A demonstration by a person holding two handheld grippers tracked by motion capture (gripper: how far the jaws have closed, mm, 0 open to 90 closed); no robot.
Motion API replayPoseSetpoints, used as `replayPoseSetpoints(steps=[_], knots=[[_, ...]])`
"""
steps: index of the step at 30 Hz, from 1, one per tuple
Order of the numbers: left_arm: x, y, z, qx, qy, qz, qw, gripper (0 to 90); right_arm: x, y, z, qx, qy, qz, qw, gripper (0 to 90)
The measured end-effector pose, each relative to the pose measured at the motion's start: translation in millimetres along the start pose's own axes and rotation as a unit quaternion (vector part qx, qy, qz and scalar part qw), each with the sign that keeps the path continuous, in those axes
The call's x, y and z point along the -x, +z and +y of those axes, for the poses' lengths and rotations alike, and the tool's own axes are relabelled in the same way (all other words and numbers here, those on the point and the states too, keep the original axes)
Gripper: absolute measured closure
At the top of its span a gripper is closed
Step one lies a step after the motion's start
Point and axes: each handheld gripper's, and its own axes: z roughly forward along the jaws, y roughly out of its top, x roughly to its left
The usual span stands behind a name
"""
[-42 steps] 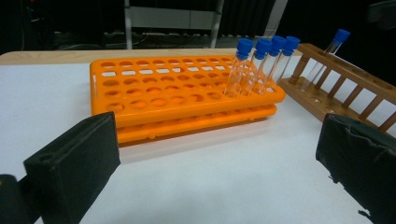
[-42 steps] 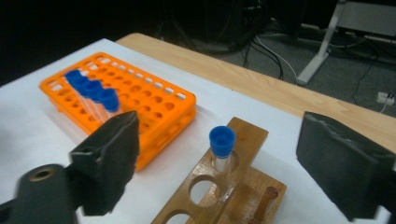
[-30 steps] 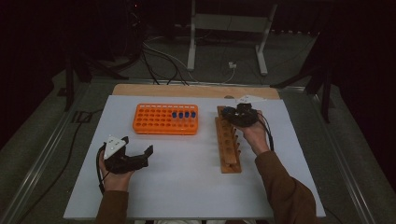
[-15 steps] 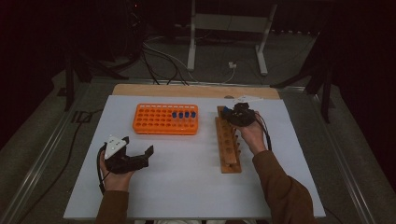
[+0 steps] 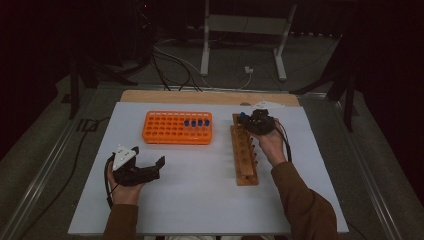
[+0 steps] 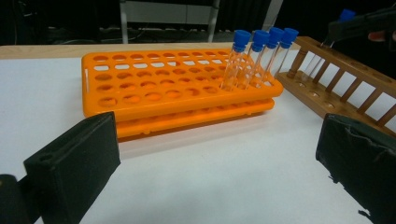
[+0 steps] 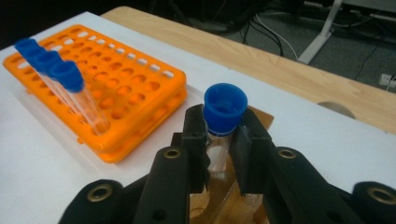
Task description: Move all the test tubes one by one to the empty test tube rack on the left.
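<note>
The right gripper (image 7: 219,140) pinches a blue-capped tube (image 7: 223,122) just below its cap; its jaws have just been closing on it. The tube stands upright over the wooden rack's (image 5: 244,152) far end, toward the desk's (image 5: 200,200) far right corner.

Brown sleeves; black tools (image 5: 259,121), grey three-cornered plates, trailing cables
</note>
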Motion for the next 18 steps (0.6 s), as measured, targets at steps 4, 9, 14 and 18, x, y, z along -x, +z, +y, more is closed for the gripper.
replayPoseSetpoints(steps=[4,9,14,18], knots=[[0.2,0.2,0.0,-0.001,0.001,-0.001,1.0000,0.7,-1.6,-6.3,3.5,0.010,-0.005,-0.001,0.9999,77.4],[0.4,0.7,-0.2,-0.002,0.000,-0.001,1.0000,0.7,0.1,-15.9,8.3,0.023,-0.003,-0.001,0.9997,77.4],[0.6,1.1,-0.5,-0.003,0.001,-0.001,1.0000,0.7,-0.3,-27.8,16.0,0.039,-0.005,0.003,0.9992,77.4],[0.8,1.4,-0.7,-0.004,0.002,-0.001,1.0000,0.7,-1.9,-36.3,21.2,0.046,-0.012,0.002,0.9989,77.4]])
